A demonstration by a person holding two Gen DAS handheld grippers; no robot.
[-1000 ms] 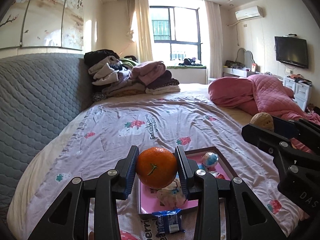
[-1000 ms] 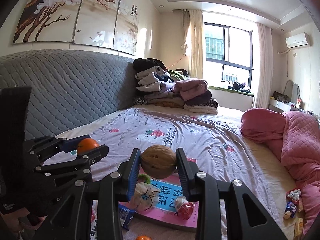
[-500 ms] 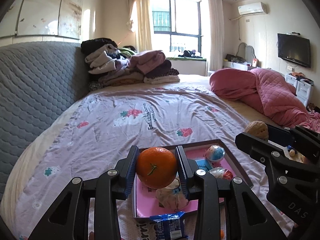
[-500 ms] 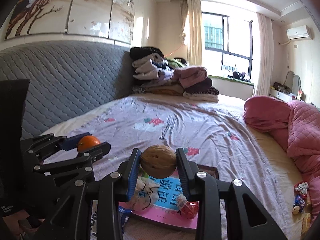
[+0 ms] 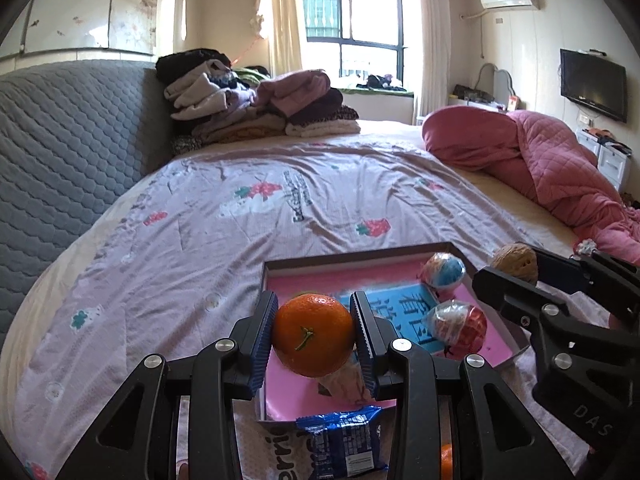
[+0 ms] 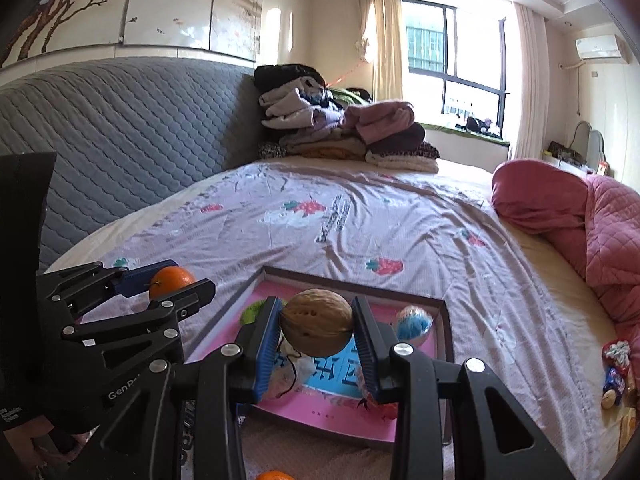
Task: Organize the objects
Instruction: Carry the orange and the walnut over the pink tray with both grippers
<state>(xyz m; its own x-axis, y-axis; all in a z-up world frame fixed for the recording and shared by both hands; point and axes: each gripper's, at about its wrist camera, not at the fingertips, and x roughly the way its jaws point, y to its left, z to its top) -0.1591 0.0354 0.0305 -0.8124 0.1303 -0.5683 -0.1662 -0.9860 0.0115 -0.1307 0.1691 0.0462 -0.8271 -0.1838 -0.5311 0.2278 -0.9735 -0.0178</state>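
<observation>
My left gripper [image 5: 314, 334] is shut on an orange mandarin [image 5: 314, 334] and holds it above the near left part of a pink shallow box [image 5: 496, 354] on the bed. My right gripper [image 6: 316, 326] is shut on a brown walnut [image 6: 316, 322] above the same box [image 6: 438, 344]. In the box lie a blue-and-orange wrapped ball [image 5: 442, 270], a red wrapped ball [image 5: 460, 322] and a pale wrapped item [image 6: 286, 378]. The left gripper also shows in the right wrist view [image 6: 172, 282], the right gripper in the left wrist view [image 5: 516, 264].
A blue snack packet [image 5: 344, 446] lies just before the box. Another mandarin [image 6: 276, 475] lies on the sheet near me. Small snacks [image 6: 614, 372] lie at the right. A pink quilt [image 5: 540, 160] and folded clothes [image 5: 260, 104] sit further back.
Both grippers have tilted downward and moved closer over the box, still holding the mandarin and the walnut. The box now shows larger and further up in both views.
</observation>
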